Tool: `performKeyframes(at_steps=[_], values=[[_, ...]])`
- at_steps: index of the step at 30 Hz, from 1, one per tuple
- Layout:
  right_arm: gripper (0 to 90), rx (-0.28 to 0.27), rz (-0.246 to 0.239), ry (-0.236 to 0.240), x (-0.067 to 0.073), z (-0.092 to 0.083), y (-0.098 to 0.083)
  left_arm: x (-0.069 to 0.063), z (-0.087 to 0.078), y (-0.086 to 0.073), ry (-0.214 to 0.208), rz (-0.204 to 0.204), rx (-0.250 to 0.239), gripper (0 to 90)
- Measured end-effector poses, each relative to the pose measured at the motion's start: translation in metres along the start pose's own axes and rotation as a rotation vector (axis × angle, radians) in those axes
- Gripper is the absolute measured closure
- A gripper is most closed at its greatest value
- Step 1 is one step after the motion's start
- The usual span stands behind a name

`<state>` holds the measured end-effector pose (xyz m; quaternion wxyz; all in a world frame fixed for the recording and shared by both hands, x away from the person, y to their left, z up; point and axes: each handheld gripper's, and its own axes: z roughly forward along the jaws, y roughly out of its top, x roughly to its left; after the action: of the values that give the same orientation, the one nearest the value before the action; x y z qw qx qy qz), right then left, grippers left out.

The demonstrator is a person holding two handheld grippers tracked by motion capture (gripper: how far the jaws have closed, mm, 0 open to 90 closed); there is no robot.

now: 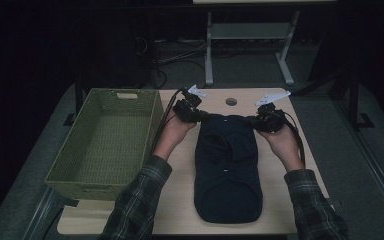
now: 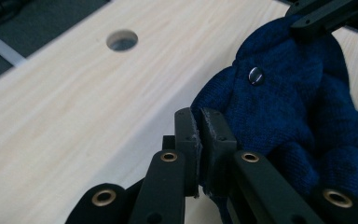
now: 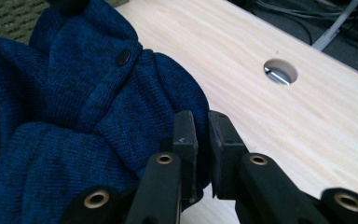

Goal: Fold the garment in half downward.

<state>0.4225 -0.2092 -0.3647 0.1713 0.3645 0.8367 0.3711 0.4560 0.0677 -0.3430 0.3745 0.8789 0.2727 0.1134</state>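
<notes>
We have the navy knitted cardigan lying along the middle of the table, its lower end near the near edge and its top end toward the far edge, just short of the round cable hole. The left gripper is clamped on the garment's far left corner; in the left gripper view its jaws are pressed together with a pinch of blue knit caught between the pads, close to a dark button. The right gripper is clamped on the far right corner in the same way, knit squeezed between its nearly closed jaws.

We judge the step in hand to be lifting the far end of the cardigan by both corners, likely to fold it back toward the near edge or to carry it over. The green woven basket waits at the table's left edge. The next move calls for both hands to travel together, level with each other, so the fabric stays taut between them and neither pinch slips off the soft knit.
</notes>
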Motion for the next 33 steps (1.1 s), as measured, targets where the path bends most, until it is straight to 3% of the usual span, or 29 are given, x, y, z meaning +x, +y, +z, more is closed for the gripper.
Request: performKeyframes(at_steps=[9,13,21,33], values=[[82.4,-0.059,-0.041,-0.052,0.004,-0.025,0.03,-0.003,-0.028,0.022,0.054,0.038,-0.052,86.0],[82.3,-0.076,-0.056,-0.063,0.007,-0.031,0.034,-0.007,-0.034,0.023,0.065,0.048,-0.063,85.9],[82.2,-0.102,-0.07,-0.048,0.017,-0.029,0.016,-0.019,-0.034,0.008,0.056,0.056,-0.085,85.8],[81.9,-0.126,-0.107,-0.018,0.044,-0.039,-0.026,-0.056,-0.039,-0.017,0.042,0.125,-0.098,85.7]])
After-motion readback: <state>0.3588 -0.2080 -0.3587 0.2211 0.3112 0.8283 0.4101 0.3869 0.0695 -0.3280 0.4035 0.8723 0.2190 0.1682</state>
